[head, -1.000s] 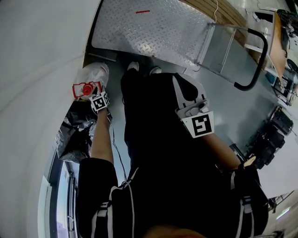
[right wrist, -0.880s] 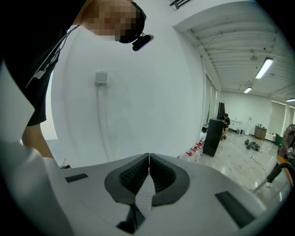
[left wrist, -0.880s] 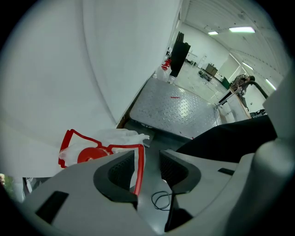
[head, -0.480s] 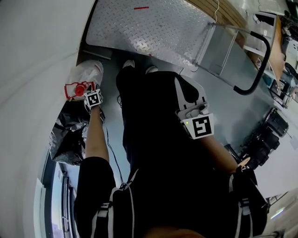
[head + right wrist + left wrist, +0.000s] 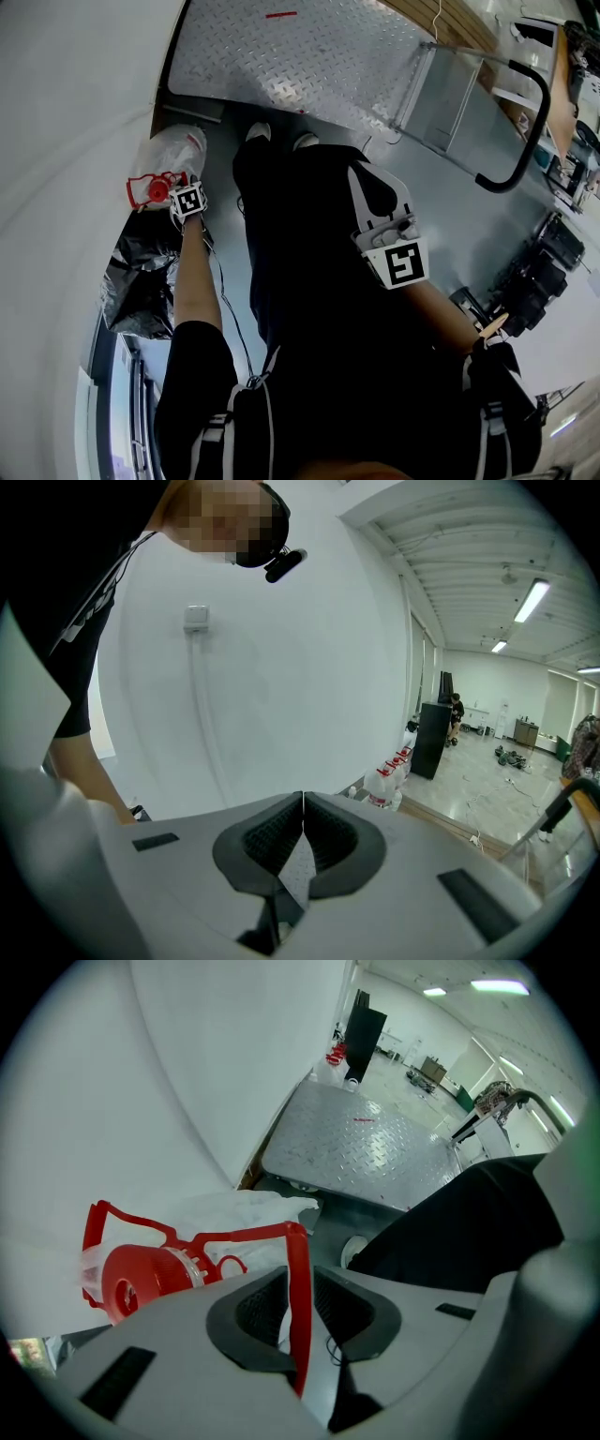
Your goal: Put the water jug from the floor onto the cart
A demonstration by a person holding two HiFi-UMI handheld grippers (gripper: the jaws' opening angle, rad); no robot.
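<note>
Red handle [image 5: 234, 1237] of one water jug [image 5: 173, 155] between left claw [image 5: 300, 1283] pads; jaws just closing, not yet pinching. Right claw [image 5: 303, 822] pressed together, empty. Jug on floor [image 5: 225, 234] by wall [image 5: 75, 141], beside one diamond-plate cart [image 5: 309, 56].

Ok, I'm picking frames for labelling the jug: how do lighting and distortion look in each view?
Head view: fisheye bends the cart deck, dark clothing fills the middle, the water jug is small at left. Left gripper view: even light, the jug's red handle sharp and close. Right gripper view: bright wall, mild glare from ceiling lights, dark vignette.
</note>
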